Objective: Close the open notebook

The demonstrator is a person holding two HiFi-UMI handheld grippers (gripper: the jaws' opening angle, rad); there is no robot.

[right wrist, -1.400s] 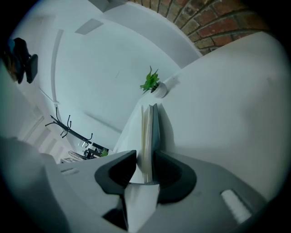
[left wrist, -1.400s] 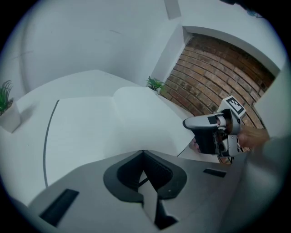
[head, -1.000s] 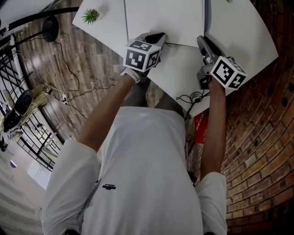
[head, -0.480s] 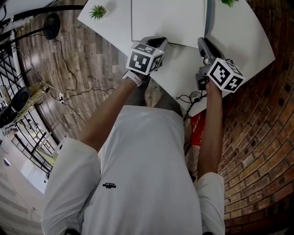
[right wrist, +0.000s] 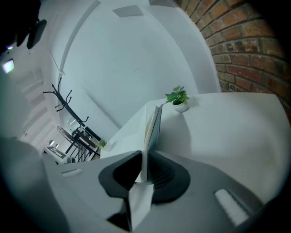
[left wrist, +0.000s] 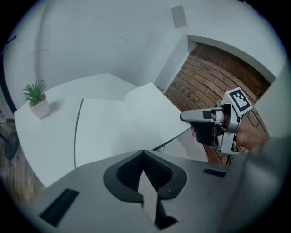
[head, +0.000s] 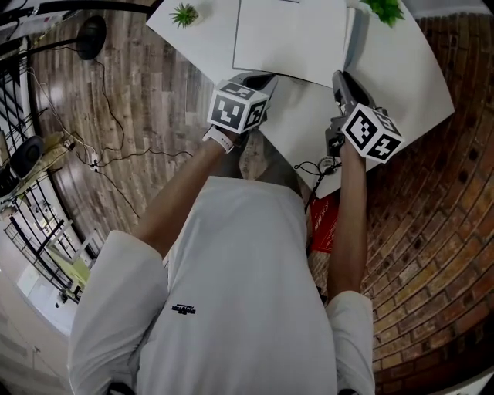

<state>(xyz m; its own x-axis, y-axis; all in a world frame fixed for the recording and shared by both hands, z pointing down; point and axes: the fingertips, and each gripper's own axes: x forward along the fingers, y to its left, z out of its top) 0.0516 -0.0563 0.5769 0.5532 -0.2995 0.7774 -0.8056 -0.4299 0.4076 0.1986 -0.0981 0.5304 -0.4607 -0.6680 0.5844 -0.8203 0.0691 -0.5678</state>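
Note:
The open white notebook (head: 289, 38) lies on the white table (head: 401, 77). Its left half lies flat (left wrist: 113, 127). Its right half stands raised on edge (right wrist: 152, 125), pinched at its near corner by my right gripper (head: 338, 75), which is shut on it (right wrist: 144, 170). The left gripper view shows that gripper (left wrist: 184, 117) at the raised half's lower corner. My left gripper (head: 266, 77) hovers at the notebook's near edge, over the flat half. Its jaws (left wrist: 143, 152) meet at the tips with nothing visible between them.
One small potted plant (head: 185, 14) stands at the table's far left, another (head: 382, 9) at the far right beyond the notebook. A black cable (head: 316, 166) hangs off the near table edge. A brick wall (head: 432, 231) runs along the right, with wood floor on the left.
Both grippers have risen a little and the right one has rolled slightly, still gripping the notebook's right half. The head view has shifted, so more of the far table shows.

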